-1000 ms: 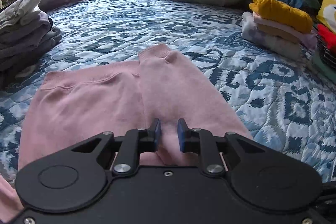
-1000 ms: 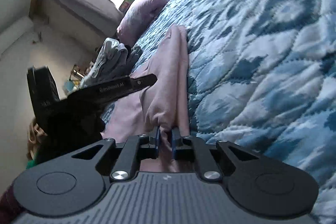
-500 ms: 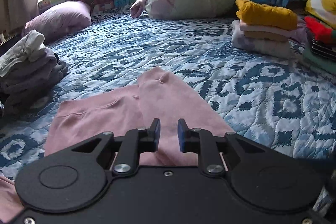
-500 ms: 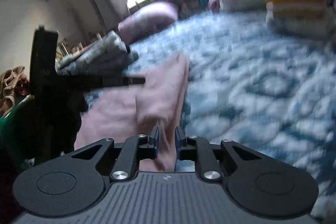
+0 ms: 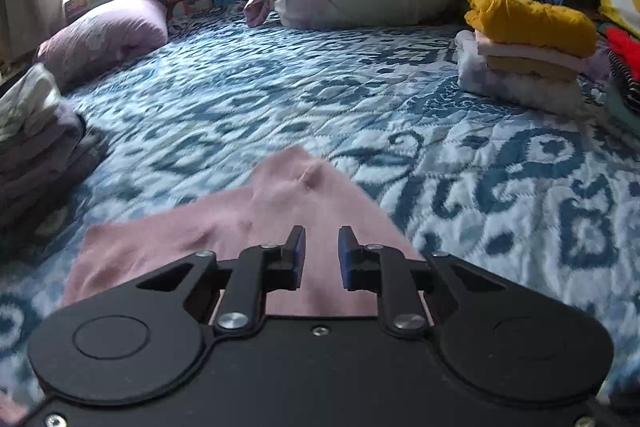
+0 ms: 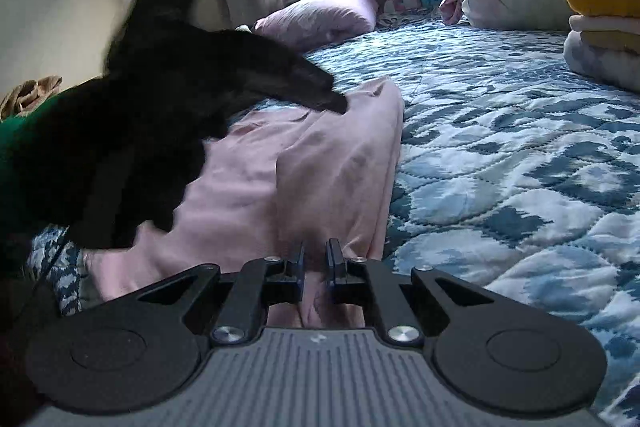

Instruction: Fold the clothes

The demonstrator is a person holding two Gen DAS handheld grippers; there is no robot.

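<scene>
- Compared with a second ago, both grippers are now higher and more level above the bed; the right view was tilted then and looks straight along the quilt now.
- The left gripper (image 5: pixel 321 253) stands with its fingers a little apart, as it did a second ago, and I see no cloth between them; pink fabric only lies underneath.
- The right gripper (image 6: pixel 314 267) has its fingers close together, with a narrow gap. A fold of cloth runs just under them, but I cannot tell if they pinch it.
- In my judgement, one fold is laid down and the tools are coming off the garment; if more folds are needed, this one moment does not say.
- The pink garment (image 5: pixel 224 227) lies on the blue patterned quilt (image 5: pixel 460 155), near the front edge of the bed.
- One part, perhaps a sleeve with a ribbed cuff, is folded over the body and makes a long strip on the right side (image 6: pixel 340 163).
- The cloth looks soft and thick, with some wrinkles.
- Folded stacks wait well apart: a yellow-topped one (image 5: pixel 528 55) at the right, a grey one (image 5: pixel 36 147) at the left.
</scene>
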